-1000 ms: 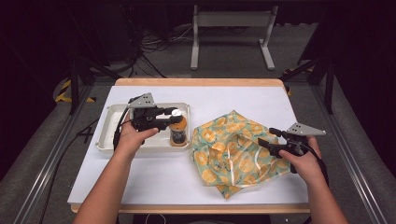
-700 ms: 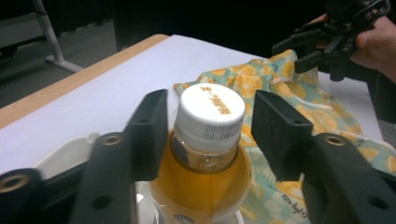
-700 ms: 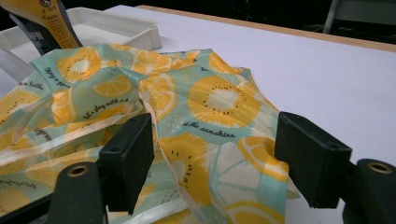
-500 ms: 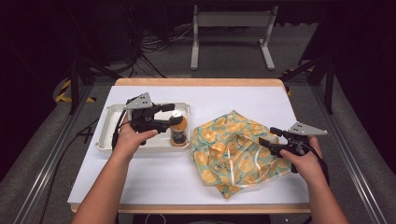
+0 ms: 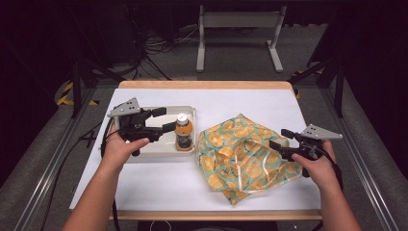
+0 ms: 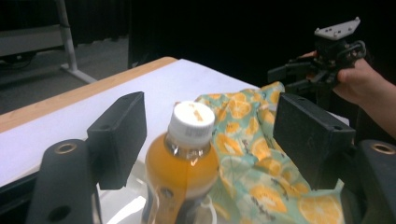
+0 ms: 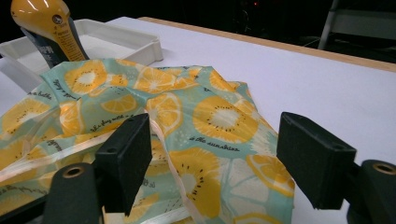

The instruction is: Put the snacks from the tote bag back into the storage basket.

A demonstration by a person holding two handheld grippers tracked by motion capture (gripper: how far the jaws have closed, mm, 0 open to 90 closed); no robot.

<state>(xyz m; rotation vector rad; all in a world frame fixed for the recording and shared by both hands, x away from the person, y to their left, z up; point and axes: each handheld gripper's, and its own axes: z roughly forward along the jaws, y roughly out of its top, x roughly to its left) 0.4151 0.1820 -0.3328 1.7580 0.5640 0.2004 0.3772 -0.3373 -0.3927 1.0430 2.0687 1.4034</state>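
Observation:
An orange juice bottle (image 5: 183,133) with a white cap stands upright at the right end of a white tray (image 5: 144,155). My left gripper (image 5: 166,119) hovers over the tray just left of the bottle. Its jaws have just been opening and stand open, with the pads clear of the bottle (image 6: 182,158). A green bag printed with orange slices (image 5: 240,151) lies crumpled to the right of the tray. My right gripper (image 5: 279,138) is open at the bag's right edge, its jaws low over the cloth (image 7: 224,116) with nothing gripped.
White paper covers the table (image 5: 231,101), which has a wooden rim. There is bare room behind the bag and in front of the tray. In the left gripper view the right gripper (image 6: 303,77) shows farther off in a hand. A metal stand (image 5: 235,29) is on the floor behind.
My left gripper has let go of the bottle: its jaws opened and it drew back to the left and slightly up. The bottle stays standing in the tray. The right hand has not moved.

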